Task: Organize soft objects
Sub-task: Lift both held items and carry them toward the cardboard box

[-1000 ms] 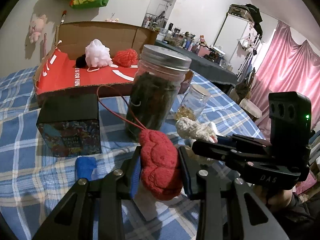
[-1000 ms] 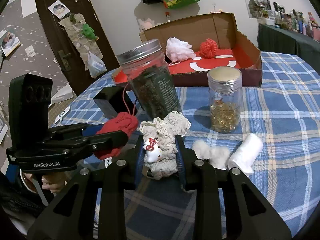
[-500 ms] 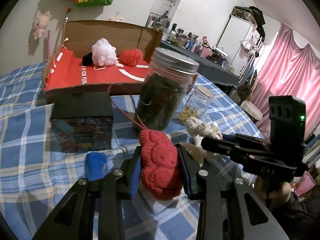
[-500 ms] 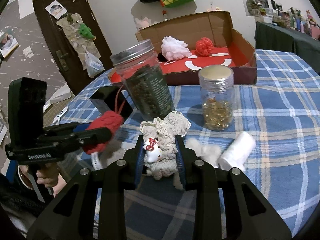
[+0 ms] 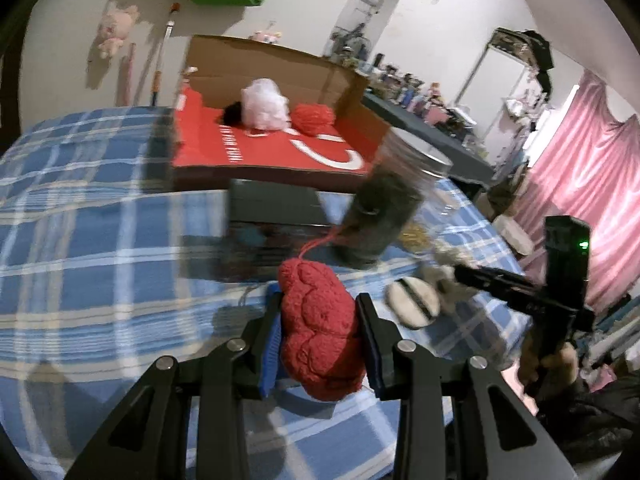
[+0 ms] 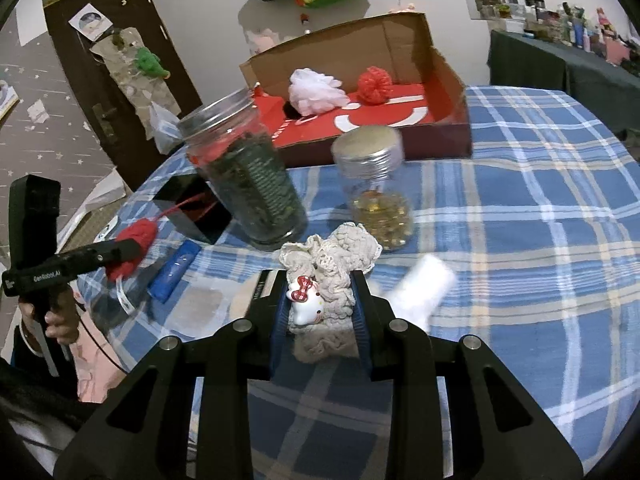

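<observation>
White walls (image 5: 440,8), dark brown door (image 6: 116,92), pink curtain (image 5: 580,208), possibly a cluttered dark side table (image 6: 560,64)

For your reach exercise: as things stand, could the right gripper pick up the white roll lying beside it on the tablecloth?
Probably not yet. The right gripper is shut on the cream crochet piece, so there is no room between its fingers. The white roll lies close by, uncovered, so the path looks free once the load is dropped.

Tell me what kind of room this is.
Probably a lived-in room in a home. A table with a blue plaid cloth holds jars and a cardboard box; pink curtains hang at one side, and a cluttered shelf stands against the wall.
</observation>
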The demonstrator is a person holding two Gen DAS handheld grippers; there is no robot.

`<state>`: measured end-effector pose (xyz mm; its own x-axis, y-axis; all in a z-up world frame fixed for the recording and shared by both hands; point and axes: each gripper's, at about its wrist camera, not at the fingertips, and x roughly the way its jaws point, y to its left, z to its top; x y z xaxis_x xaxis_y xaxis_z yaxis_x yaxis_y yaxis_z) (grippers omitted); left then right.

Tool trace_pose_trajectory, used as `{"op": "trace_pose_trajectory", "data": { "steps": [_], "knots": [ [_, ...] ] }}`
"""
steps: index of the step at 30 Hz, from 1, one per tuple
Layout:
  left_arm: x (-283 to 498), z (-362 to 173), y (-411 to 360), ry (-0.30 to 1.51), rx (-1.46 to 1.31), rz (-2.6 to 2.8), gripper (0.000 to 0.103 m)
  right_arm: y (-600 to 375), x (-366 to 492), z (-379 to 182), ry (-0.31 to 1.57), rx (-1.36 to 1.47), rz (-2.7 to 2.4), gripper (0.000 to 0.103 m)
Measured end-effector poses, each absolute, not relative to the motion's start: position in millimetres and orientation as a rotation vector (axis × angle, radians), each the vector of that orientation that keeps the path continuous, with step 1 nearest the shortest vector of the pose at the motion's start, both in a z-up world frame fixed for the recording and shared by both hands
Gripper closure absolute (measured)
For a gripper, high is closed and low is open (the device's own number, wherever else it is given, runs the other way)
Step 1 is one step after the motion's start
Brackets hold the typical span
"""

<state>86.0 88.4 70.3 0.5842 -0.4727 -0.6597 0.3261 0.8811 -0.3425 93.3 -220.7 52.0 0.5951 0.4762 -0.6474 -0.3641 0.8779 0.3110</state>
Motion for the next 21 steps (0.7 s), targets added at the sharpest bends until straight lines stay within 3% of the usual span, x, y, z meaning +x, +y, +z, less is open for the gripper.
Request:
{"op": "trace_pose_trajectory", "data": {
  "steps": [21],
  "knots": [
    [142.6,51.2,142.6,0.892,-0.033,-0.351,0.066,-258.7,133.0,66.7,0.841,-0.022,0.403,0.075]
  ]
}}
